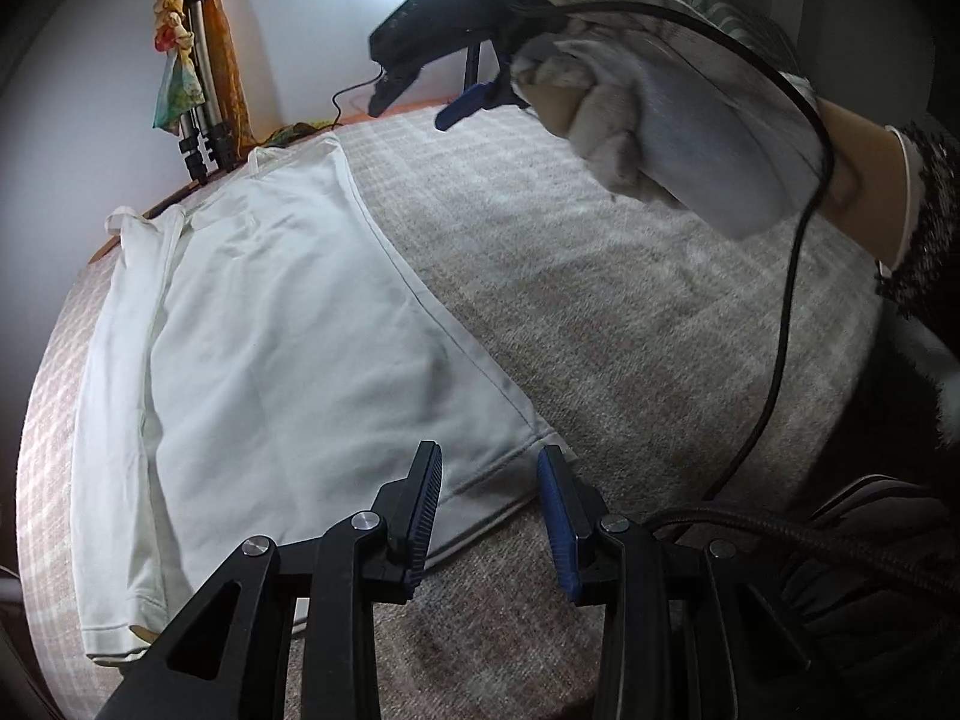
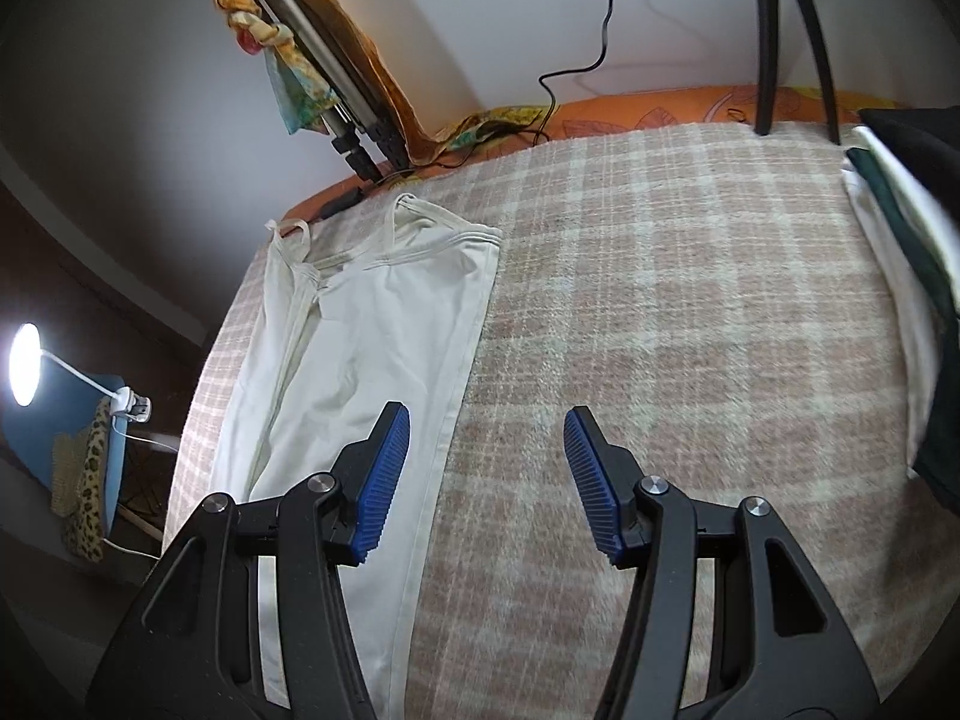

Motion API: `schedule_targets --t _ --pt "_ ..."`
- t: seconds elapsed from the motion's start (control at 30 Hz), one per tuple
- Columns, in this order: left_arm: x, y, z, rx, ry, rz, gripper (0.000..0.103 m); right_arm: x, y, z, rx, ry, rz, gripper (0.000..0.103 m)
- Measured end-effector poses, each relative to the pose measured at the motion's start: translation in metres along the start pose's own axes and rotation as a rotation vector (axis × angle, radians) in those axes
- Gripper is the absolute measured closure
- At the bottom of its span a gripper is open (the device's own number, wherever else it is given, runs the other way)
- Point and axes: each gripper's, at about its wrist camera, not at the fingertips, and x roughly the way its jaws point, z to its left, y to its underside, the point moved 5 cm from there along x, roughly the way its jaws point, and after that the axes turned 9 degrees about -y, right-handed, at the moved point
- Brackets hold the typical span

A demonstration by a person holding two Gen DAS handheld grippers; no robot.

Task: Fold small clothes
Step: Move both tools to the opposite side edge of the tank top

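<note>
Two grippers, both spread wide, empty: your left gripper (image 1: 489, 516) over the white top's (image 1: 288, 324) hem; only that view shows your gloved hand (image 1: 660, 120). Your right gripper (image 2: 487, 480) sees folded clothes (image 2: 900, 252), checked blanket (image 2: 660, 300), lamp (image 2: 27, 372).

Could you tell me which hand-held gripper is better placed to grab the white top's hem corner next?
Left. The left hand-held gripper is open right at the white top hem corner; the right hand-held gripper is open above its long edge.
</note>
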Motion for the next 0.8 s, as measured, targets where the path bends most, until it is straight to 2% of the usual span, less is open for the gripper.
schedule_targets --t 0.2,0.5,0.7,0.8 --pt "0.005 -0.001 -0.001 0.001 -0.004 -0.005 0.070 0.037 -0.019 0.000 -0.006 0.004 0.037 0.046" --pt "0.008 -0.004 0.006 -0.069 0.037 0.003 0.069 0.083 -0.039 -0.005 0.010 0.023 0.062 0.046" --pt "0.010 -0.005 0.007 -0.068 0.036 -0.002 0.069 0.093 -0.045 0.001 -0.025 0.023 0.071 0.046" --pt "0.008 -0.005 0.008 -0.097 0.074 0.011 0.069 0.096 -0.049 0.005 -0.038 0.020 0.078 0.046"
